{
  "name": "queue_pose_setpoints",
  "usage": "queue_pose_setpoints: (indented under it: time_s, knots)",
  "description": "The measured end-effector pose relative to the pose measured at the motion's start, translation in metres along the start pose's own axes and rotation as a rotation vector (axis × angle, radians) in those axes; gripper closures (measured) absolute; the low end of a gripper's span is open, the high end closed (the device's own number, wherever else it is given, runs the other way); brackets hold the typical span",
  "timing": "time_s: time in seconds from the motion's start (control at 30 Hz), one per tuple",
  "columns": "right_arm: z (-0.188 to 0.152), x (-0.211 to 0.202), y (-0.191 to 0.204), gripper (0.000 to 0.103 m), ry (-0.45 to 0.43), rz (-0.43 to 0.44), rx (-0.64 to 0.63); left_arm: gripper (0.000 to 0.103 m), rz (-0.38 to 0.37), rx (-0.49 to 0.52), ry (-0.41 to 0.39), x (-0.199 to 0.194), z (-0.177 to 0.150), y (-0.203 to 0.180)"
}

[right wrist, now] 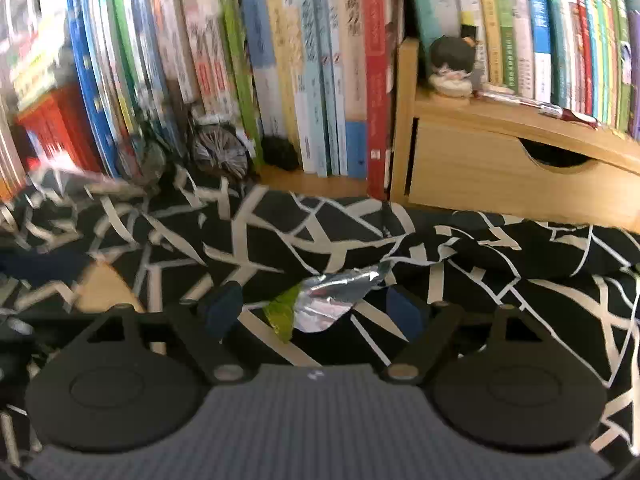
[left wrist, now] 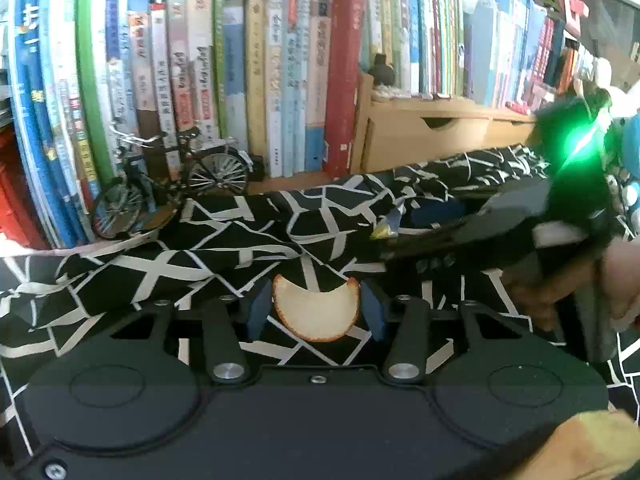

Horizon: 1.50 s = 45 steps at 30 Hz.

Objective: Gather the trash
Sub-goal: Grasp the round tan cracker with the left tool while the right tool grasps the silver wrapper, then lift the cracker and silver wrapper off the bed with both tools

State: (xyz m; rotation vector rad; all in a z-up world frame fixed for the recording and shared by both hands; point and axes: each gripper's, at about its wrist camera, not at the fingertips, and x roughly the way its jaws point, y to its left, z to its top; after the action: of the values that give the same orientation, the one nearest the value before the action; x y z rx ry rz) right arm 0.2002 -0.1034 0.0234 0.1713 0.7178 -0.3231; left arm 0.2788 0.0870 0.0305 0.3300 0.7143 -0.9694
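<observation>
A crescent of pale fruit peel [left wrist: 316,318] with an orange rim sits between the blue pads [left wrist: 259,312] of my left gripper [left wrist: 317,311]. Both pads press its ends, so the gripper is shut on it, just above the black-and-white patterned cloth [left wrist: 160,264]. In the right wrist view a crumpled silver and green foil wrapper [right wrist: 332,300] lies on the cloth. It is between the wide-apart pads of my right gripper [right wrist: 314,314], which is open and not touching it. The left wrist view shows that gripper's body [left wrist: 520,232] at the right, with the wrapper [left wrist: 384,232] at its tip.
A shelf of upright books [left wrist: 260,80] fills the background. A small model bicycle [left wrist: 172,184] stands at the back left of the cloth. At the back right is a wooden drawer box [right wrist: 500,164] with a small figurine [right wrist: 452,64] and a red pen [right wrist: 536,106] on it. A hand [left wrist: 620,284] holds the right gripper.
</observation>
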Motion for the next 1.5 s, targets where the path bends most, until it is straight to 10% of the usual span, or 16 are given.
queue_pose_setpoints:
  time_s: [0.1,0.3,0.93,1.5]
  knots:
    - [-0.004,0.005,0.008,0.063,-0.006,-0.059,-0.051,0.063,0.017,0.013,-0.007,-0.01,-0.001,-0.001]
    - [-0.007,0.0,0.005,0.086,-0.039,-0.097,-0.035,0.063,0.035,-0.016,-0.008,-0.024,-0.002,0.004]
    - [0.002,-0.091,0.026,0.095,-0.219,-0.041,-0.056,0.063,0.057,-0.05,-0.068,-0.066,-0.002,-0.007]
    - [-0.032,-0.215,0.095,0.095,-0.269,-0.033,-0.047,0.063,0.051,-0.027,-0.168,-0.192,-0.035,-0.025]
